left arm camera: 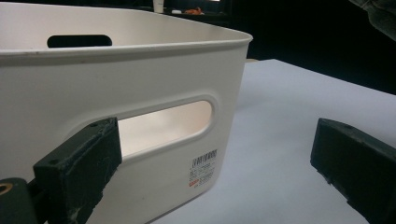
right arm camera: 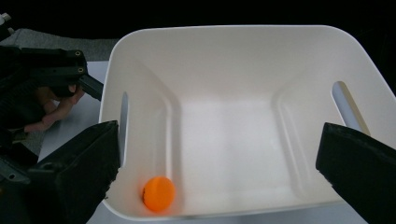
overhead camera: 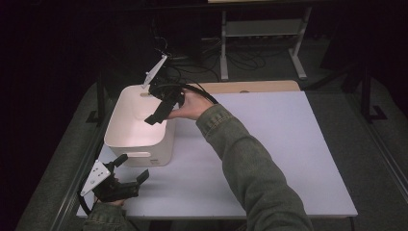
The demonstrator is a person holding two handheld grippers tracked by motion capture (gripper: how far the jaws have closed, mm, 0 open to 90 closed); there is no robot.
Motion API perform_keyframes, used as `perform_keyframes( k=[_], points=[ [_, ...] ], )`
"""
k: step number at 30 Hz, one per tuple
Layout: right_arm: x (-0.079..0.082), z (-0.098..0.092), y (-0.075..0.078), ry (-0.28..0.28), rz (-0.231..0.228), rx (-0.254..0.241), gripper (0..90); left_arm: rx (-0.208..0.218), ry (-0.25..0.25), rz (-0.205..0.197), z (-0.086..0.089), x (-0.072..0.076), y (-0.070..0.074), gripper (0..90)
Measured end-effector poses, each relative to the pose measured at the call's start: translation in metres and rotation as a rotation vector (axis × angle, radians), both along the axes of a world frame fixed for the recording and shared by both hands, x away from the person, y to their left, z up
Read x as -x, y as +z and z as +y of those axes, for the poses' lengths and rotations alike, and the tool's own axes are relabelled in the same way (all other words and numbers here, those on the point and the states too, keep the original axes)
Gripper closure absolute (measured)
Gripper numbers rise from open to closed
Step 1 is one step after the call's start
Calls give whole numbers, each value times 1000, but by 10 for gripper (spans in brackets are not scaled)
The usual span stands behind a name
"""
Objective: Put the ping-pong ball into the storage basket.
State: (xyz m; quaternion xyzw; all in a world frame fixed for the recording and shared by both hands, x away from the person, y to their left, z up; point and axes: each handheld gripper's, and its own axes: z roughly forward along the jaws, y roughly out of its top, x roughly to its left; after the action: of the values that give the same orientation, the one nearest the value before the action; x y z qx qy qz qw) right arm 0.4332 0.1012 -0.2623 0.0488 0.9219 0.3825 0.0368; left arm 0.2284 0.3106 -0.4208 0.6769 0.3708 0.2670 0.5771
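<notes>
A white plastic bin [overhead camera: 144,147] with handle slots stands at the table's left. On its floor, in a near corner in the right gripper view, lies a small round orange object [right arm camera: 159,193]. My right gripper [overhead camera: 159,111] hangs over the bin's far right side and looks down into it; its jaws [right arm camera: 218,135] stand wide open with nothing between them. My left gripper [overhead camera: 132,167] rests low near the table's front left corner, just outside the bin's near wall [left arm camera: 140,70]. It is open and empty [left arm camera: 212,135], facing the handle slot [left arm camera: 163,123].
The white tabletop [overhead camera: 269,144] stretches to the right of the bin, with a wooden strip [overhead camera: 255,86] along its far edge. A person's sleeve [overhead camera: 250,163] crosses the middle of the table. Beyond the table are a metal frame [overhead camera: 262,33] and cables on a dark floor.
</notes>
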Motion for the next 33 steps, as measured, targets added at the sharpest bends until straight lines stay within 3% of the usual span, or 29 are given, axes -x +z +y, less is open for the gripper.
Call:
perform_keyframes(
  k=[21, 33],
  points=[
    [2, -58, 0, -100, -8, -56, 0, -7, 5, -2, -2, -1, -1, 14],
    [6, -84, -4, -138, -10, -51, 0, -15, 4, 4, -3, -2, -1, 14]
  ],
)
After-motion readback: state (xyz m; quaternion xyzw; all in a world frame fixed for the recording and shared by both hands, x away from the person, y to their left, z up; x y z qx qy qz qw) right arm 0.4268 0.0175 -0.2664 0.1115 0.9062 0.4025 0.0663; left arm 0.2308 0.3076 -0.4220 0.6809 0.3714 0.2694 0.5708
